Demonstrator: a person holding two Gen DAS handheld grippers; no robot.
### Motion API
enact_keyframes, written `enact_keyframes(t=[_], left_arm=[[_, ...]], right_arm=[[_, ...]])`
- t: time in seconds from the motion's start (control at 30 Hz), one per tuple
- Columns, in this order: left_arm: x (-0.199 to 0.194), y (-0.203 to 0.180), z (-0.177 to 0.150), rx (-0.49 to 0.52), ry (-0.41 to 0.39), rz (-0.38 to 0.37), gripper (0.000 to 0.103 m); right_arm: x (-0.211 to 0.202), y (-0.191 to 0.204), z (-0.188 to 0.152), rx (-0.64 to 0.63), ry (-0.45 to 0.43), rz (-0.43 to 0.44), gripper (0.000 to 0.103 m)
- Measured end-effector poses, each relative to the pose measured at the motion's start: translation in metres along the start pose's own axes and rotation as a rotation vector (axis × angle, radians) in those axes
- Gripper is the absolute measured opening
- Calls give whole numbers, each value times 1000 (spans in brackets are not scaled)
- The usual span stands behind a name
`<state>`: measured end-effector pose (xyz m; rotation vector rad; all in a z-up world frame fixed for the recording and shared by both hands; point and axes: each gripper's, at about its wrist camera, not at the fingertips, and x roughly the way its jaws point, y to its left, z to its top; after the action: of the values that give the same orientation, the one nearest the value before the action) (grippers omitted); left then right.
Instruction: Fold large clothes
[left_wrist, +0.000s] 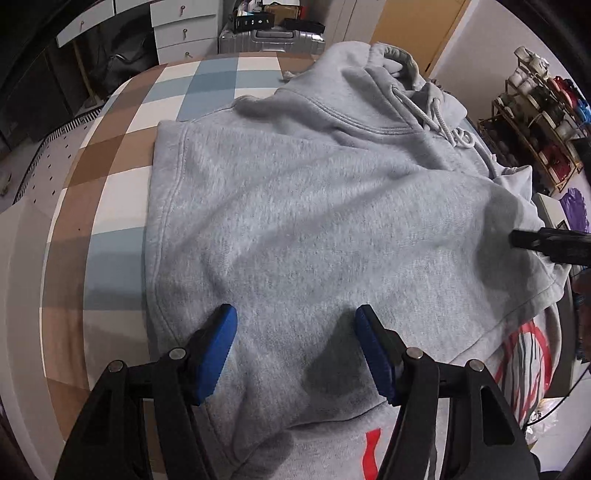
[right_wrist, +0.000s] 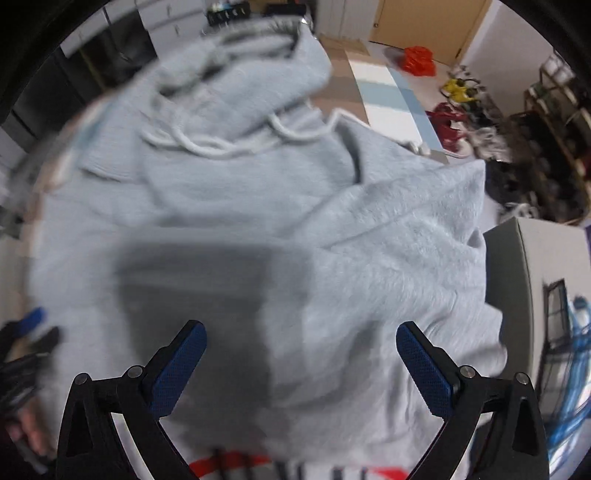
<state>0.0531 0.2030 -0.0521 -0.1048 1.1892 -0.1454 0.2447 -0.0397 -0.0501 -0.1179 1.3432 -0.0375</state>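
Checkered bed (left_wrist: 110, 192), grey hoodie (left_wrist: 295, 221) beneath both spread, empty claws (left_wrist: 295, 325) (right_wrist: 301, 341).

A checkered bedspread (left_wrist: 110, 192) in brown, white and blue covers the bed. Far beyond stand white drawers (left_wrist: 183, 31) and a silver suitcase (left_wrist: 271, 38). A shoe rack (left_wrist: 535, 122) stands right.
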Motion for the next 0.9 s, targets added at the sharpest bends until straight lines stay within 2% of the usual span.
enact_keyframes(t=[0.1,0.17,0.2,0.23,0.3,0.33,0.4,0.5,0.6,0.7,0.77,0.8,0.87,0.9], left_arm=[[3,-1,1,12,-2,11,62],[0,1,0,14,4,17,62],[-2,0,1,6,13,25,62],[-17,15,-1,-2,3,34,62],[-43,17,-4,-7,-51,16,62],[-50,14,-5,-3,-70,-5,62],[-65,2,-7,18,-99,-55,62],[-72,-10,-8,39,-99,-97,62],[-52,-11,-5,38,-58,-79,62],[-25,1,-9,-17,17,-87,62],[-13,8,-16,-56,17,-106,61],[-13,10,-19,-57,-26,-106,62],[-11,4,-22,-24,-50,-75,62],[-11,-1,-23,4,-48,-51,62]], right_arm=[[26,5,-10,-77,36,-53,103],[26,2,-19,-101,-35,-28,103],[25,1,-20,-108,-43,-16,103],[23,-1,-23,-110,-48,-19,103],[8,-1,-30,-132,-91,-53,103],[-2,0,-34,-146,-124,-43,103],[-30,5,-46,-185,-191,35,103],[-54,18,-62,-251,-231,62,103],[-43,27,-63,-304,-203,33,103],[-16,24,-62,-288,-155,-24,103],[13,12,-63,-244,-88,3,103],[20,7,-67,-230,-71,21,103],[25,-8,-67,-154,-85,111,103],[25,-9,-68,-148,-92,118,103]])
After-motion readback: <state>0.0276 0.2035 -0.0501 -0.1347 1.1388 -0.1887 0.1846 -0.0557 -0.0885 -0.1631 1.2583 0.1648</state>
